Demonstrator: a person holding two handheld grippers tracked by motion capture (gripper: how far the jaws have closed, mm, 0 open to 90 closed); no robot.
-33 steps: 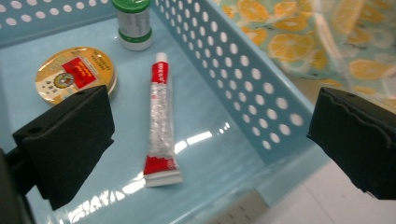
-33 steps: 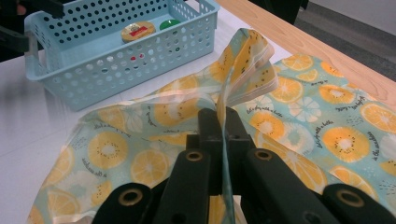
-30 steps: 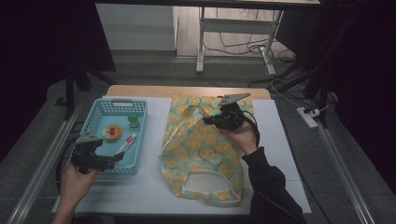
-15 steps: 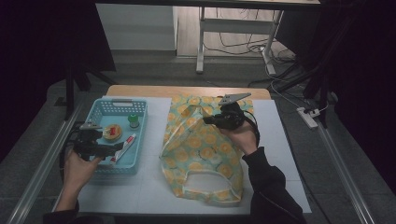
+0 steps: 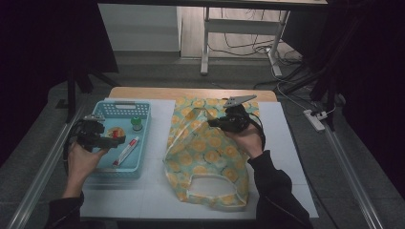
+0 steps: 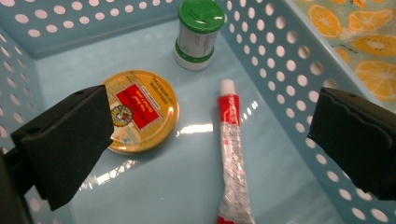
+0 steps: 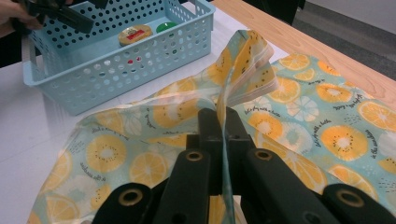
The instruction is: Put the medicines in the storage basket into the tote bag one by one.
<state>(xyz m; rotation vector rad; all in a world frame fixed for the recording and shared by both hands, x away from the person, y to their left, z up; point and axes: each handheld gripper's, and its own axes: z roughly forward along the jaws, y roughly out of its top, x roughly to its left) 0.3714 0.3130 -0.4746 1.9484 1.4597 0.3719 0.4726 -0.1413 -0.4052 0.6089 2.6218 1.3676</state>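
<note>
From the high view, a white table top (image 5: 157, 200) with a wooden far edge sits in a dark room, with a grey floor, a metal frame and loose cables behind it. A light blue perforated basket (image 5: 125, 109) stands at the left of the table; a plastic bag printed with orange slices (image 5: 210, 157) lies just beside it in the middle. The left gripper (image 5: 117, 140) hangs over the basket's near left part, held by the person's hand. The right gripper (image 5: 212, 123) is over the bag's upper part, its jaws together and clamped on a raised fold of the bag.

In the left gripper view, the two black jaws stand wide apart with nothing between them, above the basket floor. Below them lie a round yellow tin lid with a red label (image 6: 140, 109), partly covered by the left jaw, a red and white tube (image 6: 232, 154) lying lengthwise just right of it, and an upright small jar with a green cap (image 6: 198, 30) near the far wall. The basket's holed wall separates them from the bag at the upper right.

In the right gripper view, the jaws are pressed shut on a thin upright pleat of the bag (image 7: 243, 65), which rises above them. The rest of the bag spreads flat on the table; the basket (image 7: 140, 60) stands beyond at the left, with the left gripper (image 7: 70, 18) over it.
</note>
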